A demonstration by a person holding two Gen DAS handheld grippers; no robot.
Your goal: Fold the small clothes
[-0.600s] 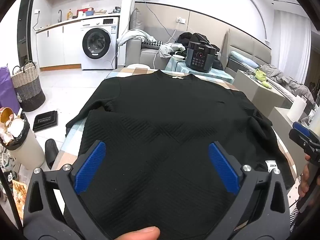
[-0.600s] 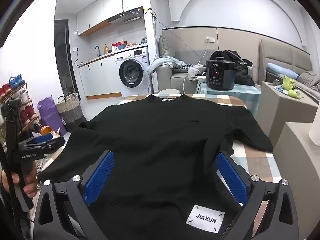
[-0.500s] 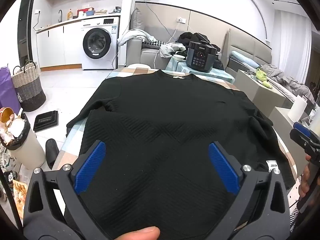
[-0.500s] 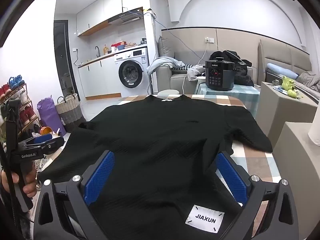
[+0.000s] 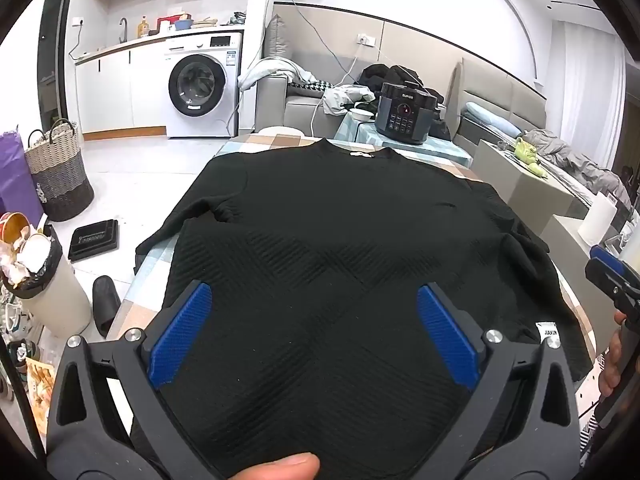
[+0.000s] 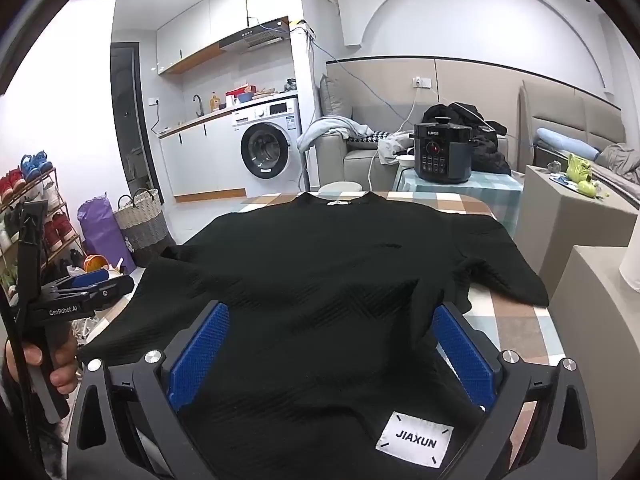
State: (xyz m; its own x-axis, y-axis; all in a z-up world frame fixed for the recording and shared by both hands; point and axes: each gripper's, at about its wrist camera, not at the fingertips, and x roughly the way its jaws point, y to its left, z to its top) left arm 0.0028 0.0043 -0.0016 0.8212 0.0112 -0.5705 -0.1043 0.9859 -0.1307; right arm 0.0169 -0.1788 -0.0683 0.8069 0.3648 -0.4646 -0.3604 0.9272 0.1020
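Black sweater [image 5: 340,240] spread flat over checkered table [image 6: 516,328], collar at 12 o'clock, sleeves spilling past edges at 3 and 9; left gripper [image 5: 316,336] and right gripper [image 6: 332,356] hovering fully spread, gripping nothing.

The sweater [image 5: 340,240] lies spread flat on the table [image 6: 516,320], the pressure cooker [image 6: 442,156] behind it.
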